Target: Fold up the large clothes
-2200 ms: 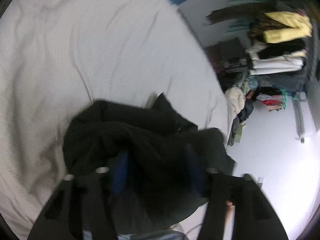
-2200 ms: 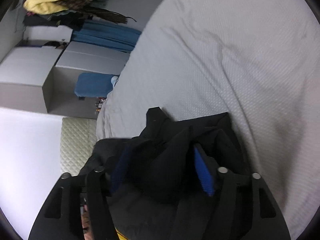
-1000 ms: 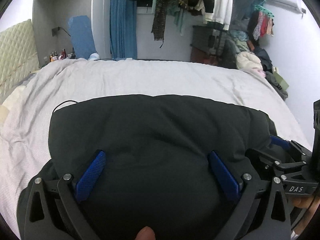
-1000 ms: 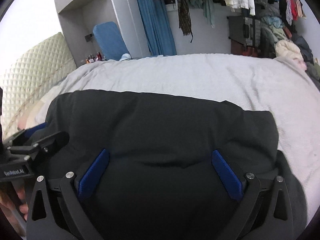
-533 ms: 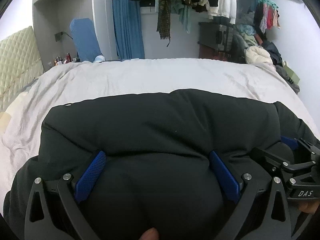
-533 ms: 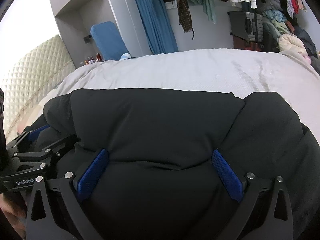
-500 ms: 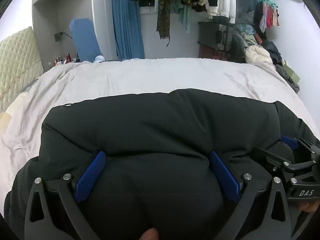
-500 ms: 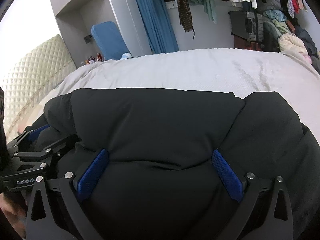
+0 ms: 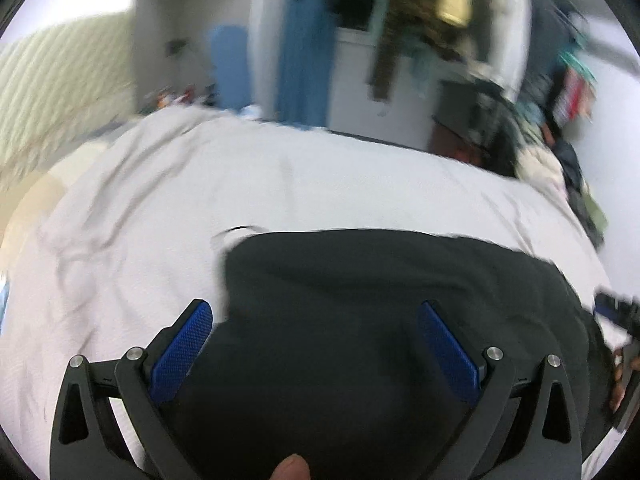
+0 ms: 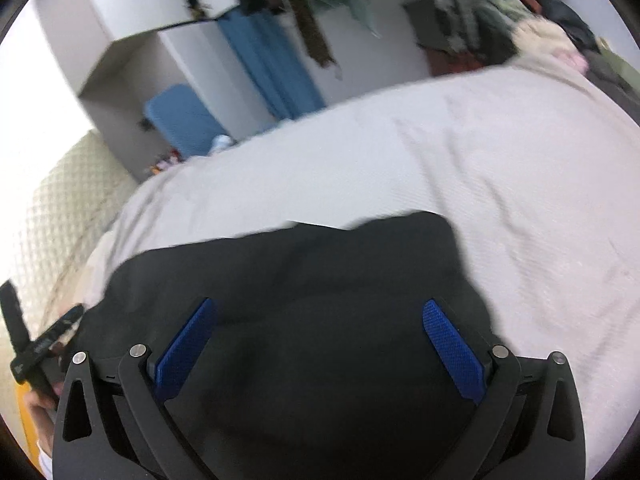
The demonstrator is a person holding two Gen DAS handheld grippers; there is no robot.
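The soft, limp black fabric garment lies at the near edge of the grey-sheeted bed, beneath both splayed, empty hand-held grippers, and looks best pinched at its corners.

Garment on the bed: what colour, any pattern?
Plain black garment, no visible pattern, lying on the light grey bedsheet. Right wrist view shows it best.

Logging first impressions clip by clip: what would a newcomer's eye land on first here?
The black garment dominates, lying on the pale grey bedspread right in front of both cameras. Next come the bright blue pads of the left tongs and right tongs, both spread wide over the cloth. Behind, blurred, hang crowded clothes.
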